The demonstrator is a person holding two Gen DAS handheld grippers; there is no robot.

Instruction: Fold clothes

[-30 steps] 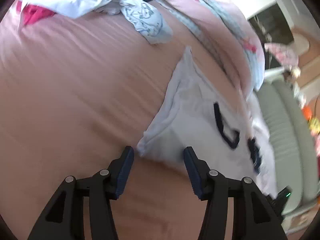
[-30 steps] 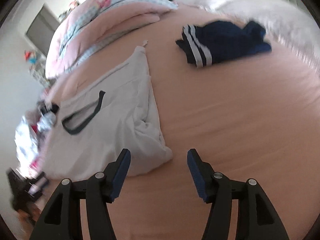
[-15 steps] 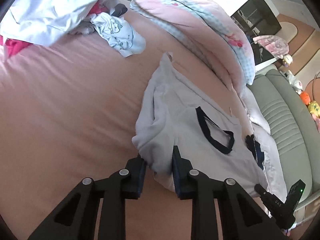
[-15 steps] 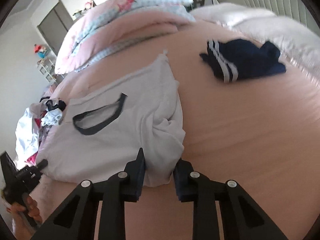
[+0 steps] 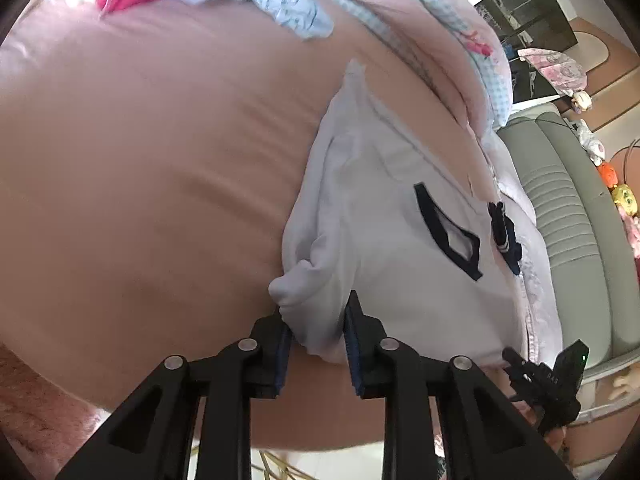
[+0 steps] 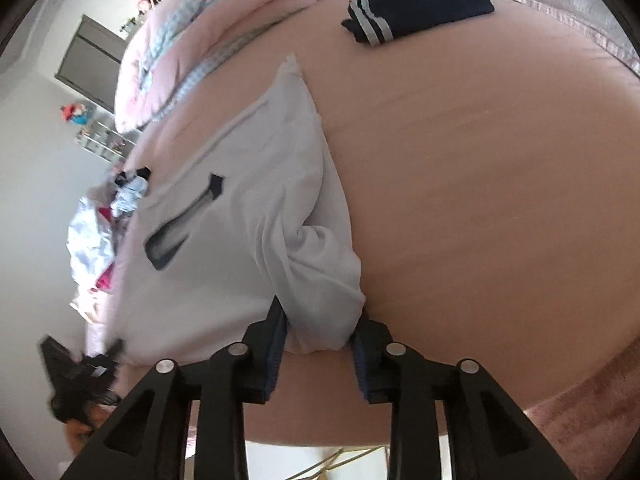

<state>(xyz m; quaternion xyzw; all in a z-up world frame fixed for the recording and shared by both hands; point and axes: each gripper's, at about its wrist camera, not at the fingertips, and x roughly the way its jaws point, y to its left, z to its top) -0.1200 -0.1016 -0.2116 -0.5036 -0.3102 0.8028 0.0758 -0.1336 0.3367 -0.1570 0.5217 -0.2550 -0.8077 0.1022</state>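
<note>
Left gripper (image 5: 316,328) and right gripper (image 6: 320,332) each pinch the white shirt (image 5: 384,248); no readable writing

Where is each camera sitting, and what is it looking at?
Left wrist view: rides on the left tongs, looking down along them at the white shirt on the pink bed; the other tongs show at lower right.
Right wrist view: rides on the right tongs, looking down at the same shirt's other corner; navy shorts lie beyond.
Shared: shirt, bed, rolled pink quilt.
</note>
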